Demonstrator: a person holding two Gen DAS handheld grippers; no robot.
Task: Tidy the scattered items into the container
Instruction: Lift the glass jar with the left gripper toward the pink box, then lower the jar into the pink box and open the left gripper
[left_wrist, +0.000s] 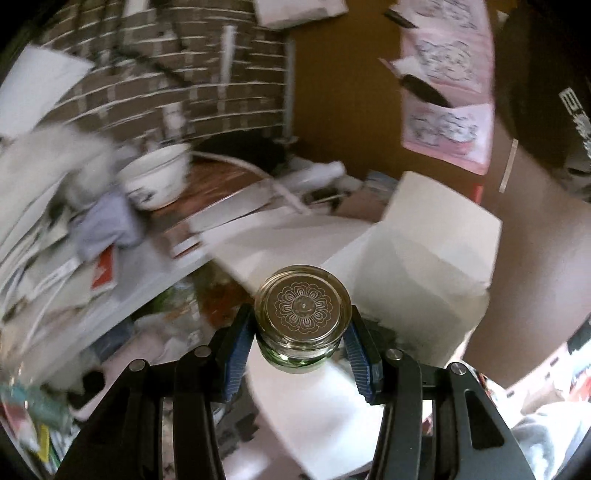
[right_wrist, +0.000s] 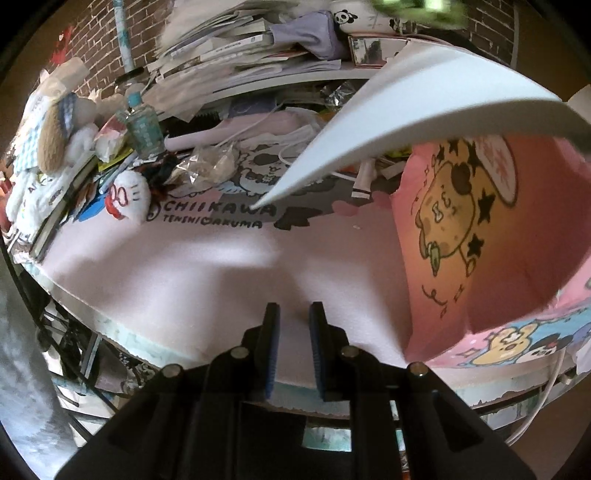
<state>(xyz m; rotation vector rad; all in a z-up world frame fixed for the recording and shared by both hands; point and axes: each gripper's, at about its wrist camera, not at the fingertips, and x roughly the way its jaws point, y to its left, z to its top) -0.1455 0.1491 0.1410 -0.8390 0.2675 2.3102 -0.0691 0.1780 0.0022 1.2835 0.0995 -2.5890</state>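
Observation:
My left gripper (left_wrist: 301, 350) is shut on a small glass jar (left_wrist: 303, 306) with a metal lid engraved with a flower; its blue pads (left_wrist: 240, 343) press both sides. The jar hangs in the air above the white flaps (left_wrist: 424, 236) of an open box. In the right wrist view the same box shows a pink inner wall with a cartoon print (right_wrist: 461, 240) and a white flap (right_wrist: 406, 110) arching over it. My right gripper (right_wrist: 295, 332) hovers low over the pink desk mat (right_wrist: 221, 266), left of the box, open by a narrow gap with nothing between the fingers.
Clutter lines the mat's far side: a white plush (right_wrist: 129, 199), a plastic bottle (right_wrist: 142, 125), a clear bag (right_wrist: 210, 162), a brown plush (right_wrist: 59, 129). A shelf above holds stacked books (right_wrist: 229, 48), a purple cloth (left_wrist: 107, 225) and a bowl (left_wrist: 159, 177). Brick wall behind.

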